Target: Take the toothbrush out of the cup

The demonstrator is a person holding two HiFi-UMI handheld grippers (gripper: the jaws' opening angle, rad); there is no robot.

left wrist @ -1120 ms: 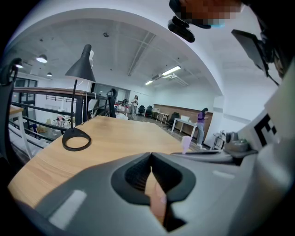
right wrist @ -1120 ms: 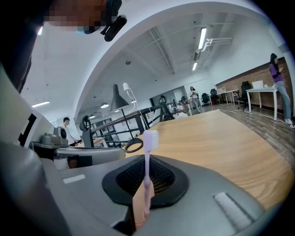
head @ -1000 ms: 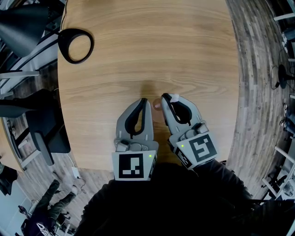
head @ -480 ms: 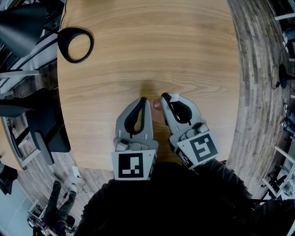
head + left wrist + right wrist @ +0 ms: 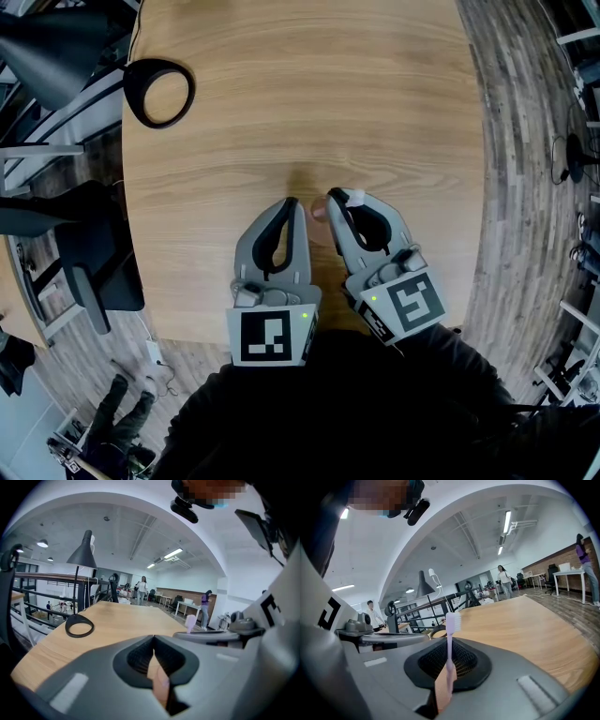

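Observation:
My right gripper [image 5: 335,199] is shut on a pale pink toothbrush [image 5: 453,620], which stands upright between its jaws with the bristle head above the tips. From the head view the white bristle head [image 5: 355,197] shows just above that gripper. It also pokes up over the right gripper in the left gripper view [image 5: 191,622]. My left gripper [image 5: 292,203] lies right beside it, jaws shut with nothing held [image 5: 153,638]. A small pinkish bit [image 5: 319,214] shows between the two tips; I cannot tell what it is. No cup is in view.
Both grippers hover over the near part of a wooden table [image 5: 309,103]. A black ring-shaped lamp base [image 5: 157,92] stands at the far left corner. A dark chair [image 5: 94,262] sits off the left edge. People and desks are far off in the room.

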